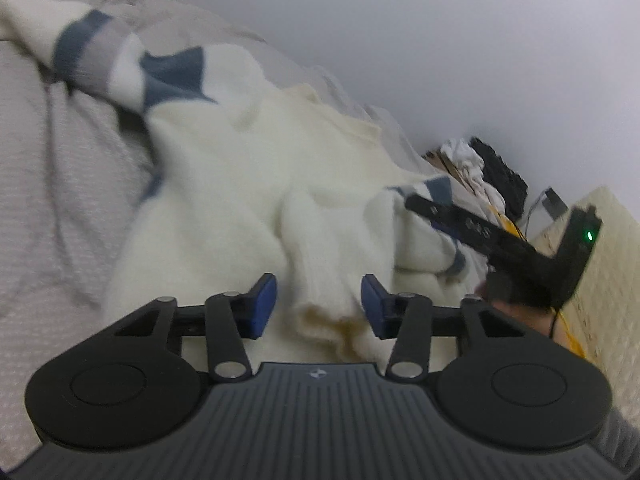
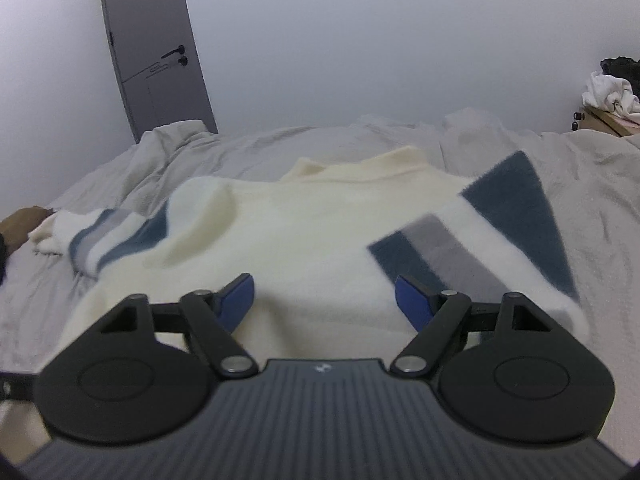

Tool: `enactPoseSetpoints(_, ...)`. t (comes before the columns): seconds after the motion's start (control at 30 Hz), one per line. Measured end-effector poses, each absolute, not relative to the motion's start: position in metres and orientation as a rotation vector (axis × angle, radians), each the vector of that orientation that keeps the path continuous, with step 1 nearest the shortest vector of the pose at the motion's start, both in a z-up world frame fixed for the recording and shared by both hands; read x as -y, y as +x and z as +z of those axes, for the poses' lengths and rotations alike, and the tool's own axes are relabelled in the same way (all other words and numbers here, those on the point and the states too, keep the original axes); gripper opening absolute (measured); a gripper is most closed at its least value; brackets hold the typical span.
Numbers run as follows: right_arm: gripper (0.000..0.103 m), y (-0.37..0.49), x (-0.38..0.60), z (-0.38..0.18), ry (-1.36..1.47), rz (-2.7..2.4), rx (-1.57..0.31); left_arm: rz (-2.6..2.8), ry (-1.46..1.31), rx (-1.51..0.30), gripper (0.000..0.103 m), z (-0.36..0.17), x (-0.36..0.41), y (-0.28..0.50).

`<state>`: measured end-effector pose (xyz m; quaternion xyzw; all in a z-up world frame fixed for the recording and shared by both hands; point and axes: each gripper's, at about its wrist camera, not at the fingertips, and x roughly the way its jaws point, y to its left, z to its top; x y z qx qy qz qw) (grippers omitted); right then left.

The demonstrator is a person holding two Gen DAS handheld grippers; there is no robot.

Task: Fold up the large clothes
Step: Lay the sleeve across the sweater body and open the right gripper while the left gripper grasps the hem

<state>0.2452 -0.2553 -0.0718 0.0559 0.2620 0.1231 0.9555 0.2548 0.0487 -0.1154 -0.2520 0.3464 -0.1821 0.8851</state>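
Observation:
A cream sweater (image 1: 224, 184) with blue and grey stripes lies spread on the bed. Its left sleeve (image 1: 92, 56) stretches away to the upper left. My left gripper (image 1: 319, 306) hovers low over it with a bunched fold of cream knit (image 1: 324, 312) between its blue pads, which stand apart from the fold on the left side. In the right wrist view the sweater (image 2: 312, 232) lies collar away, and its striped right sleeve (image 2: 460, 248) is folded across the body. My right gripper (image 2: 325, 300) stands wide open above the knit. One of its black fingers (image 1: 460, 226) shows beside that sleeve.
Grey wrinkled bedding (image 2: 280, 144) surrounds the sweater, with a plain wall behind it. A grey door (image 2: 156, 52) stands at the back left. A cardboard box with piled white cloth (image 2: 608, 96) sits at the right edge. A cream quilted surface (image 1: 600, 260) lies to the far right.

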Motion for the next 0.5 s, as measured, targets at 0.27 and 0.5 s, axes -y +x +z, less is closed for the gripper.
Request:
enactPoseSetpoints(0.27,0.060,0.268,0.275,-0.093,0.227,0.255,-0.625,-0.364,-0.546,-0.688,0.014,-0.116,-0.046,0.259)
enactPoseSetpoints(0.5,0.028,0.250,0.258,-0.087,0.140,0.375,-0.767,-0.357,-0.729,-0.600,0.009,-0.100,-0.082,0.250)
